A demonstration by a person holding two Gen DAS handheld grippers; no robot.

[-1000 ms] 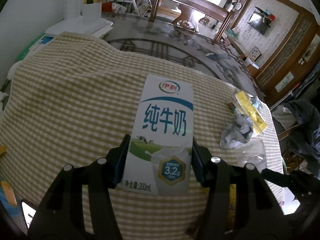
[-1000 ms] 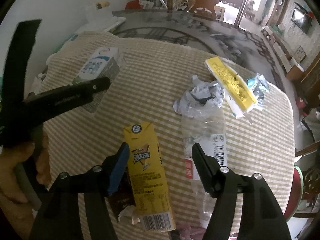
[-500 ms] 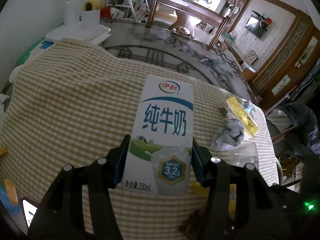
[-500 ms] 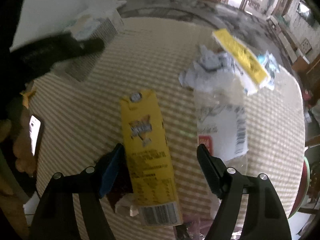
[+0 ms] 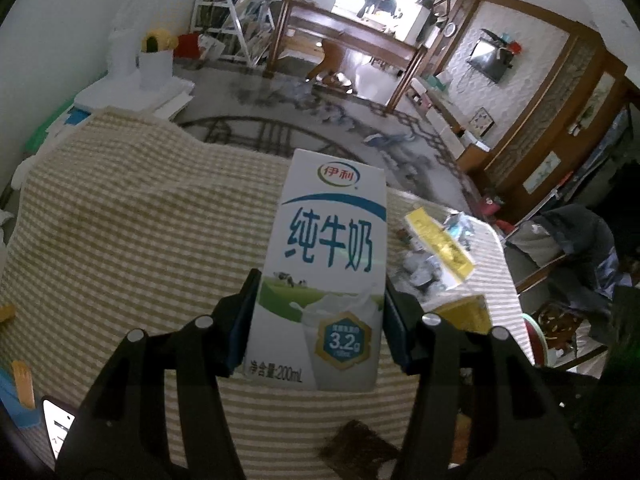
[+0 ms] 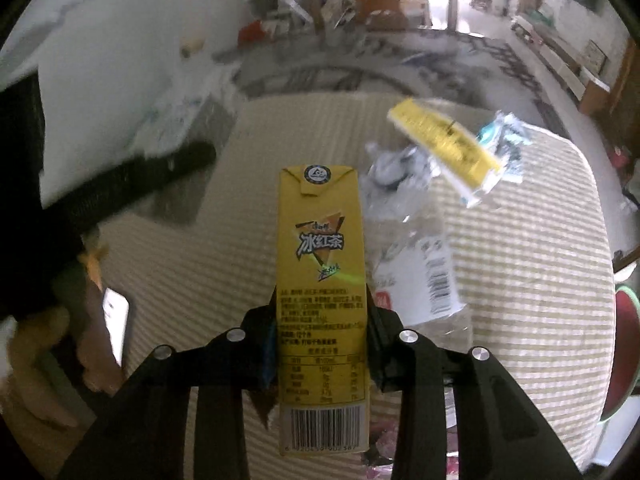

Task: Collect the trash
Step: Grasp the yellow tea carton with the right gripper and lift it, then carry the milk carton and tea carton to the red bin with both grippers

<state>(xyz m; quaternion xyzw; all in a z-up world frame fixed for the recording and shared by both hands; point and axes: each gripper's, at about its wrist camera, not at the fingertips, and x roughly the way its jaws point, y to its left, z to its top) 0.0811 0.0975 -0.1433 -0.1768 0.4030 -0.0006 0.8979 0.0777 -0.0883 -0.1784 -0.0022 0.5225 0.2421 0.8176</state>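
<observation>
The left hand-held gripper [image 5: 318, 322] is closed on a white milk carton [image 5: 326, 280]; its two fingers press on the lower sides of the carton, which points away from the camera above the table [image 5: 120, 240] with a checked beige cloth. The right hand-held gripper [image 6: 322, 332] is closed on a yellow iced tea carton [image 6: 322, 280], holding it by its lower half, with the barcode end nearest to the camera and the folded top pointing away. On the table, to the right of this yellow carton, lies a crushed clear plastic bottle [image 6: 424, 280] with a white label and a barcode. Beyond the bottle there is a crumpled grey wrapper [image 6: 394, 166], and just beside it a long yellow package [image 6: 446, 146] lies tilted, touching some clear and blue plastic film [image 6: 504, 136]. In the left wrist view, a dark brown wrapper [image 5: 356, 450] lies on the cloth below the milk carton, near the right finger. A phone [image 6: 116, 320] with a lit screen lies at the left edge of the table.
</observation>
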